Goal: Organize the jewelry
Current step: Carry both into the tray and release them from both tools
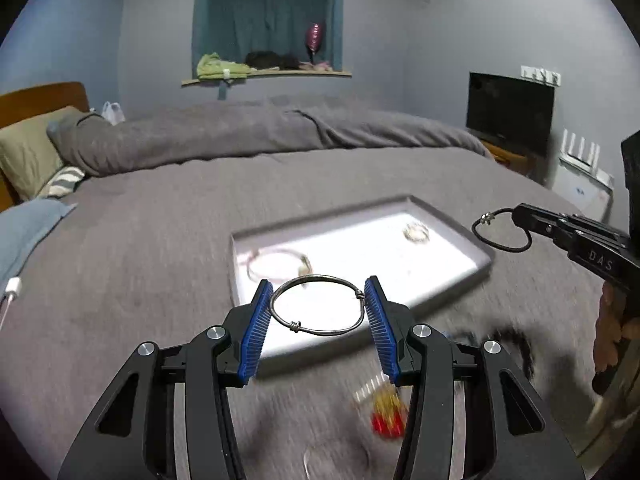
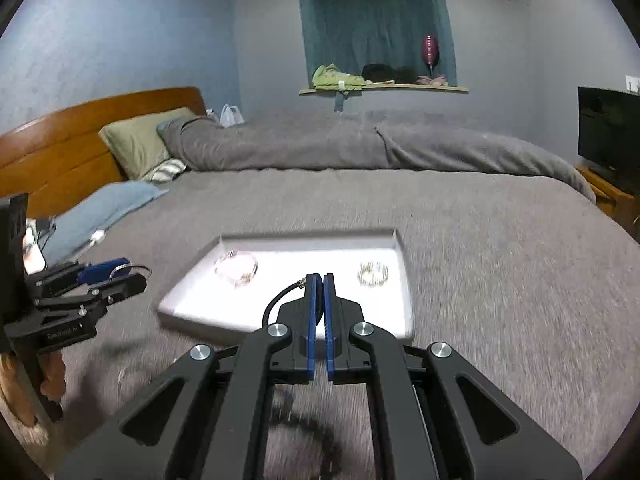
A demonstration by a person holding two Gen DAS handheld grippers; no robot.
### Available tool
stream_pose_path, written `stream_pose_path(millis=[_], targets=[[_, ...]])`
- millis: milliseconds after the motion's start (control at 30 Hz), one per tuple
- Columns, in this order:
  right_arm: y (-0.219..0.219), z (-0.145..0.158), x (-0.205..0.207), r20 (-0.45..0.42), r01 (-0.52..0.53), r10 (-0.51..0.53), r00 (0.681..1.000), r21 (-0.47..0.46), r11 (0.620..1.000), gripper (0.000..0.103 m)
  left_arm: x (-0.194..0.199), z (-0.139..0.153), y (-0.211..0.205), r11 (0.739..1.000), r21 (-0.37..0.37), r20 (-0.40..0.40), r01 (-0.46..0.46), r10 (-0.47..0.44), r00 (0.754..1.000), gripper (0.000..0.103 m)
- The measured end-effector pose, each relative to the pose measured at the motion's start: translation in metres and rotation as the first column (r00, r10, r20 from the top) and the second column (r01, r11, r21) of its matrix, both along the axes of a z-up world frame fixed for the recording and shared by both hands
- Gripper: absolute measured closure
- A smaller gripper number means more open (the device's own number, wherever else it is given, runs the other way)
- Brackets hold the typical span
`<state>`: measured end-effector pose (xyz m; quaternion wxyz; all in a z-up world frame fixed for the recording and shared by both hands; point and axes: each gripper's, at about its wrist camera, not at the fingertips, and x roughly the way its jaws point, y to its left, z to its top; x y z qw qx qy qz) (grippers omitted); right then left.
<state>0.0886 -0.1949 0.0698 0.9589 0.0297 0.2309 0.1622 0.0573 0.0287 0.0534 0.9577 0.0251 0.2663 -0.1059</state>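
1. My left gripper holds a silver wire bangle spanned between its two blue pads; the fingers stand wide, yet both pads press the ring's outer edge, so it is clamped across its width.
2. That bangle hangs over the near edge of the white tray, above it rather than resting on it.
3. My right gripper has its pads pressed together on a black cord bracelet. From the right wrist view I see only a short curve of cord and a small metal fitting at the tips; the rest is hidden behind the fingers.
4. The left wrist view shows more: the bracelet's full loop dangles from the right gripper's tip, just off the tray's right side, above the grey bed cover.
5. Two pieces lie inside the tray: a thin pinkish bangle at its left and a small coiled silvery piece toward the far right. Glare from the white tray and blur wash out their details.
6. Near my left gripper, on the cover, sit a smeared red-and-yellow item and a dark smudge; I cannot tell what either is.
7. The camera rim cuts off the hand holding each gripper.
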Motion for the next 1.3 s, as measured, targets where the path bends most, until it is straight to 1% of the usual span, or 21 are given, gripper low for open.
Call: stream_pose_path(millis=[67, 133, 200, 267, 333, 367, 467, 600, 700, 800, 967, 1200, 1300], targets=[[-0.002, 0.003, 0.022, -0.006, 0.027, -0.026, 1.0, 0.016, 1.0, 0.1, 0.022, 0.001, -0.001, 1.0, 0.005, -0.01, -0.026, 0.026, 1.0, 0.054], [-0.003, 0.001, 0.037, -0.02, 0.043, -0.043, 0.999, 0.025, 0.999, 0.1, 0.042, -0.002, -0.002, 0.999, 0.008, -0.039, -0.046, 0.046, 0.998, 0.054], [-0.006, -0.007, 0.053, -0.052, 0.06, -0.059, 0.997, 0.03, 0.998, 0.1, 0.064, -0.009, -0.003, 0.999, 0.005, -0.107, -0.05, 0.05, 0.993, 0.054], [-0.007, -0.019, 0.066, -0.102, 0.069, -0.066, 0.993, 0.025, 0.997, 0.099, 0.084, -0.022, -0.002, 0.998, -0.009, -0.183, -0.058, 0.055, 0.982, 0.054], [-0.01, -0.036, 0.075, -0.156, 0.068, -0.065, 0.986, 0.014, 0.998, 0.1, 0.09, -0.032, -0.002, 0.998, -0.006, -0.202, -0.059, 0.056, 0.978, 0.054], [-0.01, -0.045, 0.079, -0.18, 0.065, -0.064, 0.982, -0.001, 0.998, 0.099, 0.091, -0.038, -0.004, 0.999, 0.01, -0.209, -0.053, 0.054, 0.976, 0.054], [-0.006, -0.061, 0.082, -0.213, 0.053, -0.065, 0.975, -0.06, 0.997, 0.1, 0.093, -0.052, -0.004, 0.998, 0.037, -0.231, -0.045, 0.052, 0.972, 0.054], [0.0, -0.07, 0.083, -0.24, 0.036, -0.061, 0.969, -0.107, 0.994, 0.1, 0.096, -0.065, -0.003, 0.998, 0.057, -0.278, -0.029, 0.044, 0.96, 0.054], [0.006, -0.073, 0.083, -0.245, 0.034, -0.07, 0.967, -0.148, 0.988, 0.1, 0.096, -0.067, -0.003, 0.997, 0.074, -0.28, -0.019, 0.039, 0.959, 0.054], [0.008, -0.076, 0.085, -0.259, 0.036, -0.08, 0.963, -0.17, 0.985, 0.1, 0.098, -0.069, -0.004, 0.998, 0.068, -0.292, -0.013, 0.032, 0.956, 0.054], [0.011, -0.078, 0.085, -0.258, 0.039, -0.094, 0.962, -0.21, 0.977, 0.1, 0.097, -0.075, -0.006, 0.997, 0.076, -0.306, 0.003, 0.02, 0.952, 0.054], [0.009, -0.079, 0.087, -0.273, 0.035, -0.094, 0.958, -0.211, 0.977, 0.1, 0.097, -0.077, -0.004, 0.997, 0.074, -0.313, 0.01, 0.013, 0.95, 0.054], [0.007, -0.079, 0.086, -0.273, 0.037, -0.09, 0.958, -0.194, 0.98, 0.099, 0.097, -0.077, -0.005, 0.997, 0.074, -0.312, 0.012, 0.012, 0.95, 0.054]])
